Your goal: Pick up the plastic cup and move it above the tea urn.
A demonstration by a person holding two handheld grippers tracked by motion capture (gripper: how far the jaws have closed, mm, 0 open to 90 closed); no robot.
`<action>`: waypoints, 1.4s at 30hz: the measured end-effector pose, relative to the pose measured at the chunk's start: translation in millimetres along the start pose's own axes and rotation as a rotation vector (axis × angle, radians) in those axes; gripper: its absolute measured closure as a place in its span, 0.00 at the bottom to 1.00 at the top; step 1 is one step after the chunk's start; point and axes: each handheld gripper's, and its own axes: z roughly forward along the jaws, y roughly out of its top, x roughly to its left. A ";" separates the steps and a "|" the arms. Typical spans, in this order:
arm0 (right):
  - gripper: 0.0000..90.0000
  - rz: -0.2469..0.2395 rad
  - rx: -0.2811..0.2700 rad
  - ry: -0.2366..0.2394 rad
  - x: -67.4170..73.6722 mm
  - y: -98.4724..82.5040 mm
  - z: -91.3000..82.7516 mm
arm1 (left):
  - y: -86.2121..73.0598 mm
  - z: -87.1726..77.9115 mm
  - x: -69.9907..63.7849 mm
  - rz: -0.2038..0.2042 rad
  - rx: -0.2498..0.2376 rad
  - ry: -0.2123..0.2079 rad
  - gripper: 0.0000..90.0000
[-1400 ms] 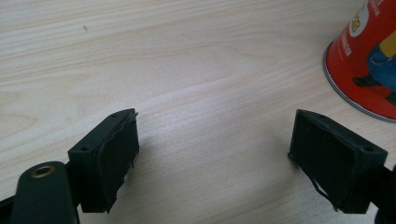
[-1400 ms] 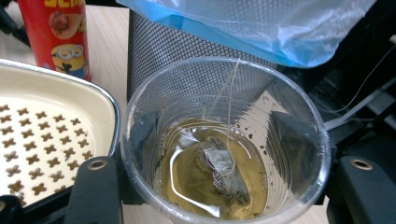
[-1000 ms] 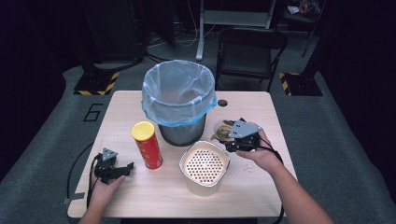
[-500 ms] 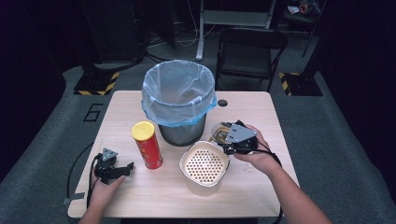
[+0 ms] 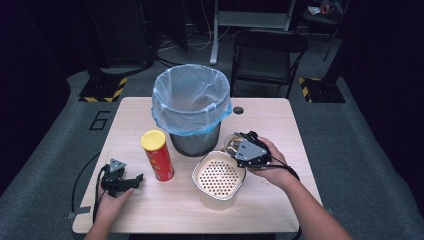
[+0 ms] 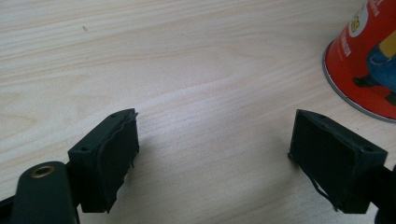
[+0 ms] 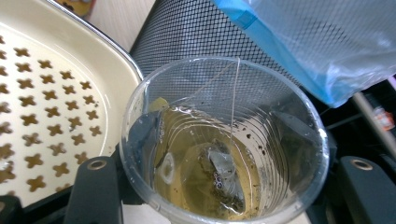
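Observation:
My right gripper [image 5: 239, 146] is shut on a clear plastic cup [image 7: 224, 140] of yellowish tea, one jaw on each side of its wall. A tea bag [image 7: 225, 173] lies in the liquid and its string runs up to the rim. The cup [image 5: 231, 143] is held between the mesh bin [image 5: 192, 140] and the far right rim of a cream perforated strainer bowl [image 5: 215, 199]. My left gripper [image 5: 131, 182] rests open on the table at the near left. Bare wood shows between its jaws [image 6: 215, 149]. The red crisp can [image 5: 157, 155] stands just to its right.
The bin wears a blue plastic liner [image 5: 190, 95] and stands at the table's middle back. The bin's mesh wall [image 7: 196, 37] rises just behind the cup, with the strainer [image 7: 51, 93] beside it. A black chair [image 5: 267, 55] stands beyond the table. Bare tabletop [image 5: 280, 120] lies at the right rear.
The right gripper, still holding the cup, has drifted slightly left and nearer, toward the strainer's rim. The left gripper has stayed where it was.

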 end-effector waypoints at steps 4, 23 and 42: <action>0.40 -0.080 0.020 -0.047 7.1 5.3 -1.9 | 0.0 0.0 0.0 0.000 0.001 0.000 0.17; 0.40 -0.648 0.161 -0.228 50.6 26.0 4.9 | 0.0 0.0 0.0 0.000 0.000 0.000 0.17; 0.39 -1.127 0.221 -0.370 74.9 37.7 4.0 | 0.0 0.0 0.0 -0.001 0.000 0.000 0.17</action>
